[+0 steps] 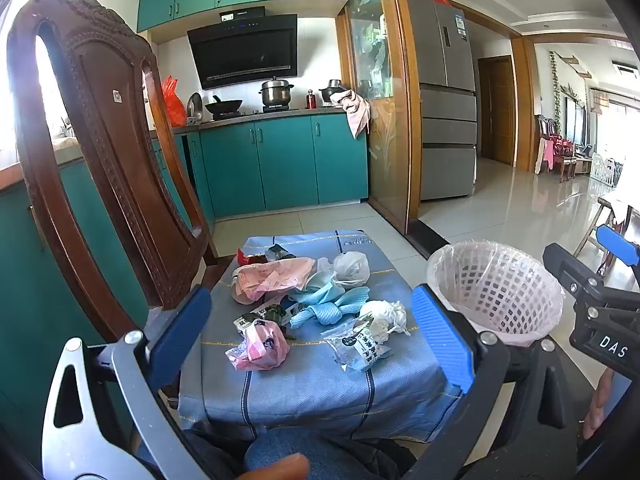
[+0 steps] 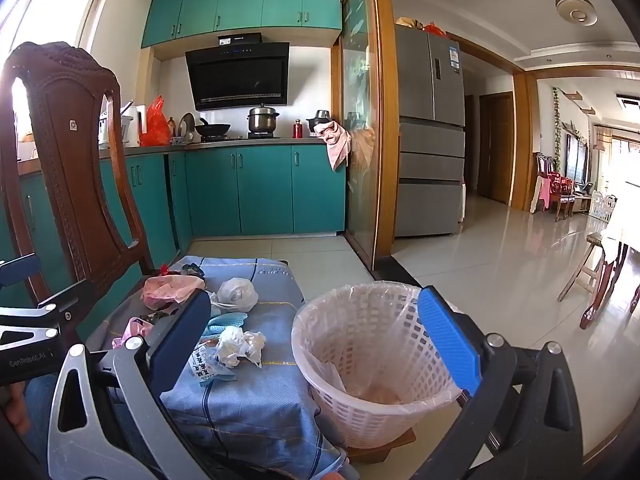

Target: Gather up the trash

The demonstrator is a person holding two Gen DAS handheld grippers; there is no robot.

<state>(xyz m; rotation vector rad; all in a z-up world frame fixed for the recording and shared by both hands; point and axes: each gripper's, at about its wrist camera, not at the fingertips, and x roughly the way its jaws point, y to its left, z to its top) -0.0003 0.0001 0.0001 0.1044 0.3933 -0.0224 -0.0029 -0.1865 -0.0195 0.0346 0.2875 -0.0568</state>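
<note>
Two grippers: the left gripper (image 1: pixel 312 332) and the right gripper (image 2: pixel 316 336) both hover with jaws spread wide and nothing between the blue pads.
Trash carrier: a low stand draped in a blue-grey striped cloth (image 1: pixel 304 384), with a carved dark wooden chair (image 1: pixel 100 152) at its left edge.
Trash pile: scattered over the cloth's middle and far part, a crumpled pink plastic bag (image 1: pixel 260 346) nearest the front, a clear printed snack wrapper (image 1: pixel 358 346) beside it toward the right edge, a wad of white tissue (image 1: pixel 384 316) just behind that, a knotted light-blue cloth strip (image 1: pixel 324 304) in the centre, a pink printed wrapper (image 1: pixel 272 276) and a white balled bag (image 1: pixel 352 266) further back.
Bin: a white lattice plastic basket lined with a clear bag (image 2: pixel 360 360) stands just off the cloth's right edge, mouth up.
Deciding relation: the left gripper faces the pile head-on, the pink bag and the snack wrapper lying straight ahead and below it; the right gripper faces the basket, with the tissue to its left.
Nearer hand: probably the left for the pink bag, the right for the tissue and the drop.
Progress: nearly all trash lies uncollected.
</note>
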